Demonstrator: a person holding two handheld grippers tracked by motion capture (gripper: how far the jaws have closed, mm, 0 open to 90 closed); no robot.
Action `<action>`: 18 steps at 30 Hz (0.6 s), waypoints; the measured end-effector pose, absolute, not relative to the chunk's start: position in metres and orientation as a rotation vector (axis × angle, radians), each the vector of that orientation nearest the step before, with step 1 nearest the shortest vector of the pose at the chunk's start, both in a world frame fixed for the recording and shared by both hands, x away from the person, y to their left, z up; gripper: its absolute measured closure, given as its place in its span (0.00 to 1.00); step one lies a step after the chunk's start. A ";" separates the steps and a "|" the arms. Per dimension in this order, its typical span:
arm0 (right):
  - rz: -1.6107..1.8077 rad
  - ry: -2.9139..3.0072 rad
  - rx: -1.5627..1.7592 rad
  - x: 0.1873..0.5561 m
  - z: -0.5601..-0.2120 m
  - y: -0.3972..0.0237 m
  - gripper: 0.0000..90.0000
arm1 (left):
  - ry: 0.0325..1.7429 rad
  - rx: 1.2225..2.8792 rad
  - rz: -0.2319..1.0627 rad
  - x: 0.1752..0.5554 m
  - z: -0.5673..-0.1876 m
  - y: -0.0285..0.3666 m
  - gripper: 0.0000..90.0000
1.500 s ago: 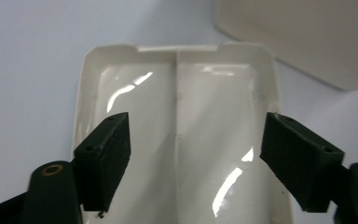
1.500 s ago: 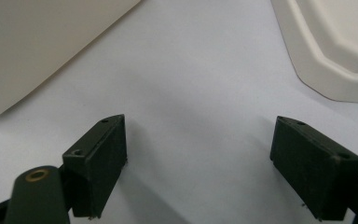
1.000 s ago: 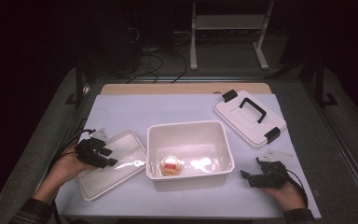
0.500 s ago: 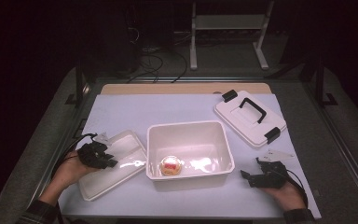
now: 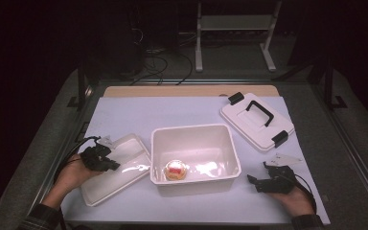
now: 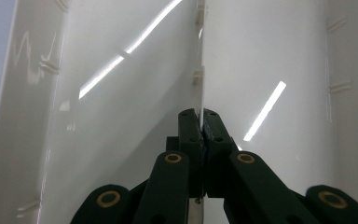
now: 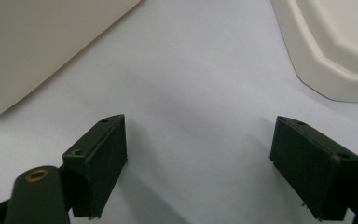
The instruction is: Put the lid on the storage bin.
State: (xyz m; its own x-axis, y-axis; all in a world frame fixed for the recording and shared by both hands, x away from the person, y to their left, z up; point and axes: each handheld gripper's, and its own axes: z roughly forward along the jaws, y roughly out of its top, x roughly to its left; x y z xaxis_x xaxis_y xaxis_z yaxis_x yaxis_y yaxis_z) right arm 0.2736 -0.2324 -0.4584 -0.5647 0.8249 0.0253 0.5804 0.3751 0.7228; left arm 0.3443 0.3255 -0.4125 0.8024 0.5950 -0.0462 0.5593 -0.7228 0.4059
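Tray wall pinched between the fingers of the left gripper.
The jaws have just been closing on this thin edge — the right gripper rests wide open, holding nothing.

— How many tubs sit on the surface?
— One deep tub and one shallow tray.
— Lids?
— One lid. One piece of food, and two claws.
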 end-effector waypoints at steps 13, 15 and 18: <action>1.002 2.300 1.227 0.274 -0.458 -0.232 0.20 | 0.874 2.576 0.093 0.340 -0.395 0.334 0.99; 1.002 2.300 1.227 0.274 -0.458 -0.232 0.20 | 0.876 2.565 0.098 0.339 -0.387 0.337 0.99; 1.002 2.300 1.227 0.274 -0.458 -0.232 0.20 | 0.872 2.567 0.100 0.339 -0.378 0.339 0.99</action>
